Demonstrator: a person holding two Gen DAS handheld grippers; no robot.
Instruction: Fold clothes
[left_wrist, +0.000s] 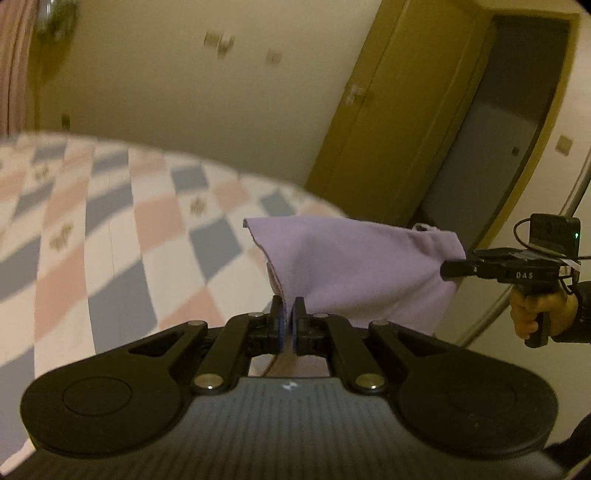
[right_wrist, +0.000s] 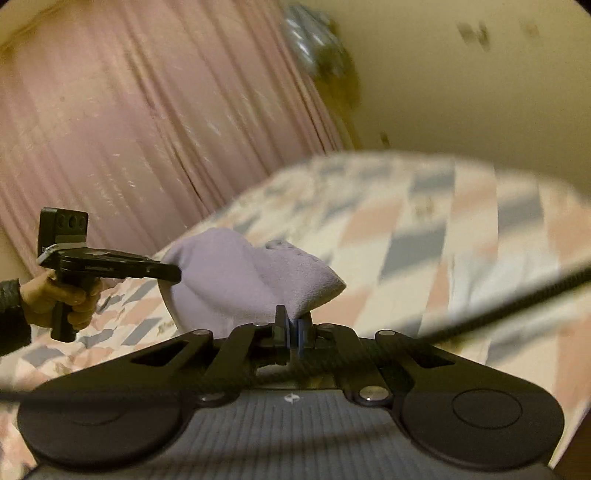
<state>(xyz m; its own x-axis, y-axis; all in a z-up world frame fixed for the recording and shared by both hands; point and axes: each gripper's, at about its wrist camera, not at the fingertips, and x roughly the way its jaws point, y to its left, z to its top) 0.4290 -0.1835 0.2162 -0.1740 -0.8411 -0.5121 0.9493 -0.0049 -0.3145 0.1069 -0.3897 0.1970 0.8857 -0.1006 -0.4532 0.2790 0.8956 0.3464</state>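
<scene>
Left wrist view shows the left gripper (left_wrist: 288, 310) with its fingers pressed together on an edge of a lilac cloth (left_wrist: 351, 266), which hangs in the air above a bed (left_wrist: 110, 229) covered in a pink, blue and white checked sheet. At the cloth's far corner the right gripper (left_wrist: 452, 268) grips it too, held by a hand (left_wrist: 535, 314); its fingertips are buried in the fabric. In the right wrist view the right gripper's fingers pinch another edge of the cloth (right_wrist: 236, 280), and the left gripper (right_wrist: 173, 275) meets it opposite. Motion blur smears the pink curtain (right_wrist: 129, 122), and a dark cable (right_wrist: 517, 299) crosses the frame. The cloth's lower part is hidden behind the gripper bodies.
</scene>
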